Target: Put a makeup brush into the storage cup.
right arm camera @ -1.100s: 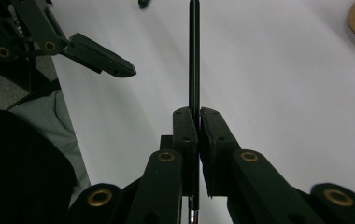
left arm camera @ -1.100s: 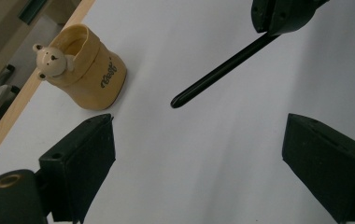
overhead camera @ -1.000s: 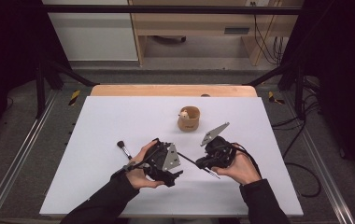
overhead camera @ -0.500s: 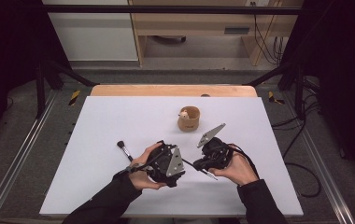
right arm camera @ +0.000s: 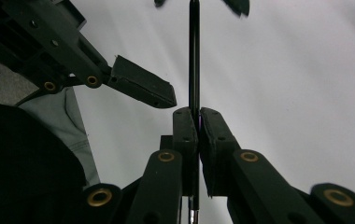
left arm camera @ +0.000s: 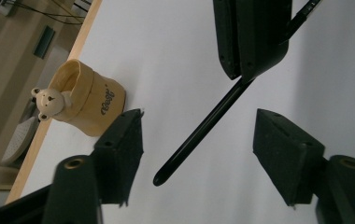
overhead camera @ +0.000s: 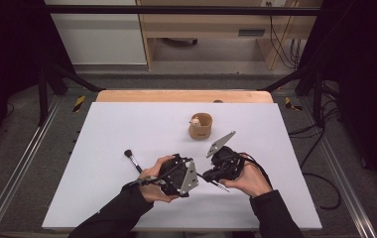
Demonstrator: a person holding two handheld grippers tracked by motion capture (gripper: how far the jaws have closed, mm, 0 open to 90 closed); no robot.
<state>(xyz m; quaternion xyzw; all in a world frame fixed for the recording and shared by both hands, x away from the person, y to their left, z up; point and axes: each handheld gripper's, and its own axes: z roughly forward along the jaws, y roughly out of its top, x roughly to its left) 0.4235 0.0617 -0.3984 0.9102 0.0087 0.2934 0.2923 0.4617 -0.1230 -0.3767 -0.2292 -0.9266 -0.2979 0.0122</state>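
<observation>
The right gripper (overhead camera: pixel 211 174) sits near the front of the white table (overhead camera: pixel 127 124), just right of centre, and its jaws are pressed together on a thin black stick (right arm camera: pixel 194 70), probably a pen or a brush handle. In the right gripper view the stick runs straight up from between the two closed jaws, its long axis in line with the gripper. In the left gripper view the same black stick (left arm camera: pixel 199 135) slants from the closed jaws at the upper right down to a rounded free end at the lower left, lying close above the table between the left gripper's own two jaws. Those jaws stand wide apart and touch nothing. In the high view the stick is hard to make out; it points left from the right gripper towards the left gripper (overhead camera: pixel 189 171), which is held just beside it.

A second item, a makeup brush (overhead camera: pixel 132 159) with a dark tuft, lies flat on the table left of the left hand (overhead camera: pixel 152 181), its tuft pointing far and left. A tan cup (overhead camera: pixel 200 126) with a small bear figure on its rim stands farther back, well apart from both grippers.
</observation>
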